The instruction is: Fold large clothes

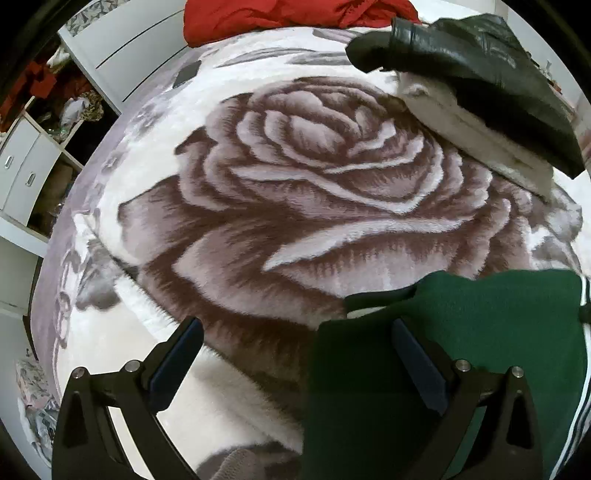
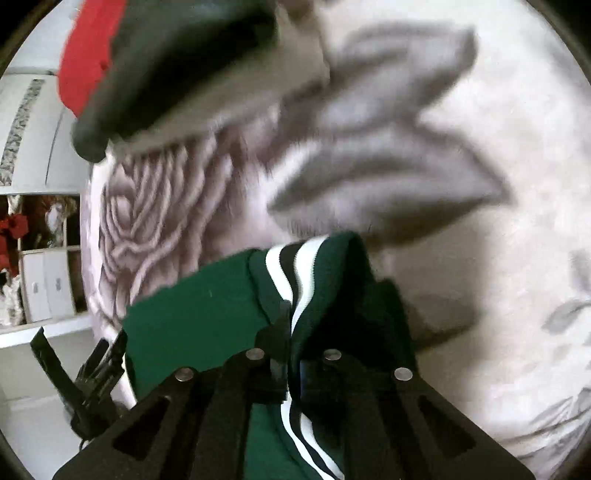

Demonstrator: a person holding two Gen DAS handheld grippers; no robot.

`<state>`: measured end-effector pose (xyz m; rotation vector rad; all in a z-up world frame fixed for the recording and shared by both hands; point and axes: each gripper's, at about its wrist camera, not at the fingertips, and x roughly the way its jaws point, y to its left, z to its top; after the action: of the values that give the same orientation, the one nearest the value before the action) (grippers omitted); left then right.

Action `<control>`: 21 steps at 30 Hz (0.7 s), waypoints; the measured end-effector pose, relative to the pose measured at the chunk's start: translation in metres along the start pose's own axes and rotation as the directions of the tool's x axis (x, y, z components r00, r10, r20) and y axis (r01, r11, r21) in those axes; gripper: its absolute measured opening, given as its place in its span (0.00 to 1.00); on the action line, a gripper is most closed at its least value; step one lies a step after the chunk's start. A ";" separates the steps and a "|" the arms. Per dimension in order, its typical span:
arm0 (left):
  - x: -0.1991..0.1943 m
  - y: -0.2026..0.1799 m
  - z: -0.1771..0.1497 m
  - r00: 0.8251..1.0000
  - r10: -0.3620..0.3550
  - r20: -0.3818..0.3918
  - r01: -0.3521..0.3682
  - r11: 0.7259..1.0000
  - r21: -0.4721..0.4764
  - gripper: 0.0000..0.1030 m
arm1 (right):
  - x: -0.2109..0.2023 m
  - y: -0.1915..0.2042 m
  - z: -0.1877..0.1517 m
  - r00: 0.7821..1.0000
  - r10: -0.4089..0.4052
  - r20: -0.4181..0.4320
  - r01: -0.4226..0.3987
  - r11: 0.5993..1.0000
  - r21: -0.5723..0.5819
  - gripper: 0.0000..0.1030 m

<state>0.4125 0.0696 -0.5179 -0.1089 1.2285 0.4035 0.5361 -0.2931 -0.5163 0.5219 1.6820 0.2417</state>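
A dark green garment (image 1: 480, 332) with white and black stripes along one side lies on the rose-patterned blanket (image 1: 295, 166) at the lower right of the left wrist view. My left gripper (image 1: 295, 354) stands open over it. The cloth's edge lies between the jaws near the right finger (image 1: 417, 354), and the pads do not press on it. In the right wrist view the green garment (image 2: 195, 314) bunches up at its striped edge (image 2: 295, 258). My right gripper (image 2: 290, 332) is shut on that striped fold.
A black leather jacket (image 1: 480, 66) with pale fleece lining lies at the far right of the blanket, and a red garment (image 1: 277, 14) lies beyond it. White drawers and shelves (image 1: 29, 173) stand off the bed's left side. The blanket (image 2: 480, 184) spreads to the right.
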 end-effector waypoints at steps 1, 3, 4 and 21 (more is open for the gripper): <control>-0.003 0.002 -0.002 1.000 0.002 0.006 -0.002 1.000 -0.001 1.00 | -0.005 -0.004 0.000 0.999 0.030 -0.021 -0.030 0.999 0.023 0.13; -0.010 0.006 -0.009 1.000 0.012 0.010 -0.012 1.000 -0.002 1.00 | -0.031 -0.014 -0.012 0.997 0.068 -0.028 -0.067 0.997 0.042 0.26; -0.011 0.007 -0.011 1.000 0.014 0.010 -0.014 1.000 -0.004 1.00 | -0.040 -0.017 -0.017 0.998 0.064 -0.016 -0.064 0.997 0.035 0.37; -0.033 0.008 -0.038 0.997 0.054 0.059 -0.057 0.997 0.050 1.00 | -0.045 -0.089 -0.187 0.994 -0.108 -0.023 0.109 0.991 0.071 0.08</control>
<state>0.3667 0.0574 -0.4996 -0.0189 1.1857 0.4208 0.3408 -0.3673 -0.4819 0.4814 1.7369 0.1072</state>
